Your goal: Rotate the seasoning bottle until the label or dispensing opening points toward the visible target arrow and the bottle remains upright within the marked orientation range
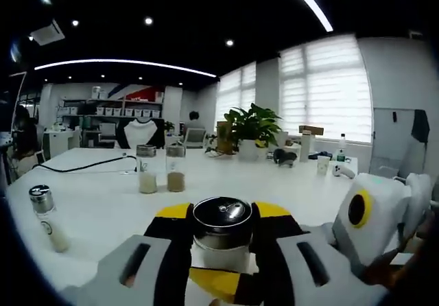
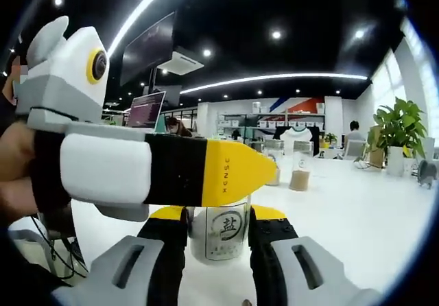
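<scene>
Low centre frame: left tool (image 1: 221, 254) clamps seasoning bottle (image 1: 221, 234); right tool (image 2: 218, 241) also closed on it, upright on white worktop (image 1: 103, 203).

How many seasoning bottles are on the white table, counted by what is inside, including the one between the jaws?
White contents: 3, the held salt bottle, one at the left, one further back
Brown contents: 1
Total: 4 bottles

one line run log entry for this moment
left gripper: shut on clear glass salt bottle with metal cap | right gripper: shut on same bottle | bottle: upright
</scene>
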{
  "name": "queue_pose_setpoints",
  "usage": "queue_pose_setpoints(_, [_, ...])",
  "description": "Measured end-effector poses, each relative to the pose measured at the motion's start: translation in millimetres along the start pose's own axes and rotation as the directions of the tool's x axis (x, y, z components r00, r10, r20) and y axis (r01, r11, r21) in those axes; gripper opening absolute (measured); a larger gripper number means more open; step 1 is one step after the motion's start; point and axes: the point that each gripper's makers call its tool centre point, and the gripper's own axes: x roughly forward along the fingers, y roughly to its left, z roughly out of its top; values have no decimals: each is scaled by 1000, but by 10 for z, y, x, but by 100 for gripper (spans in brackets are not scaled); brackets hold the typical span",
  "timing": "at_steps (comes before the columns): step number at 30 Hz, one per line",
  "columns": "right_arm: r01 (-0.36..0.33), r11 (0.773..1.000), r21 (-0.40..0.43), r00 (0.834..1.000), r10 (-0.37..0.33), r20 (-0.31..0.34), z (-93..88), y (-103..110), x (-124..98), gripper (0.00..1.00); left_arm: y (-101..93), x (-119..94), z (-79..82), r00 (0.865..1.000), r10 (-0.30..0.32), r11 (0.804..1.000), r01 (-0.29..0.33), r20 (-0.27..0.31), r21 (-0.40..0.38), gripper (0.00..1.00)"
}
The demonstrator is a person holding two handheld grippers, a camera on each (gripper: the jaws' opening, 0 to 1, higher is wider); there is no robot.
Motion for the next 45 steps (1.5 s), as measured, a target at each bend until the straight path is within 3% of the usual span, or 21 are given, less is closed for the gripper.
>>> queue_pose_setpoints(10, [-10,1000,22,1000,9,6,57,-11,-16,32,-67,5,43,997,-72,995,71,8,66,35])
queue_pose_setpoints(14, [-35,998,58,999,34,10,52,13,-23,32,-45,10,-11,996,-91,994,91,-12,63,35])
queue_pose_setpoints(18, [-39,997,67,999,39,13,77,21,-37,33,-47,-19,8,994,-111,994,111,13,21,35])
queue_pose_setpoints(23, [-59,995,86,998,57,23,110,43,-29,33,-26,-36,52,992,-120,992,119,25,51,35])
queue_pose_setpoints(40, [-57,992,116,998,58,-7,36,11,-54,34,702,-102,124,999,21,996,-24,38,85,35])
queue_pose_setpoints(45, [-51,992,117,998,54,-17,10,-23,-56,34,797,-101,121,999,16,995,-19,32,102,35])
